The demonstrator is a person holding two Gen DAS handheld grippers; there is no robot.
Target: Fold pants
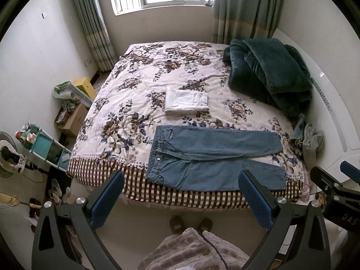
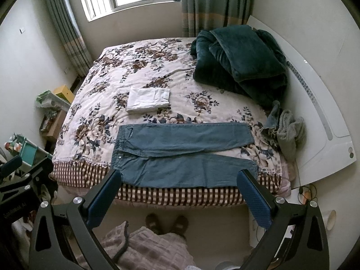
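Observation:
Blue jeans (image 1: 211,157) lie flat near the front edge of a floral bed (image 1: 139,85), waist to the left, both legs pointing right; they also show in the right wrist view (image 2: 182,155). My left gripper (image 1: 181,177) is open and empty, held above the floor in front of the bed. My right gripper (image 2: 178,177) is open and empty too, beside the left one. Neither touches the jeans.
Folded white pants (image 1: 186,100) lie mid-bed. A dark green blanket (image 1: 267,72) is heaped at the back right. Grey and blue cloths (image 1: 311,139) lie at the right edge. Boxes and a shelf (image 1: 49,148) stand on the left. The person's feet (image 1: 191,223) are below.

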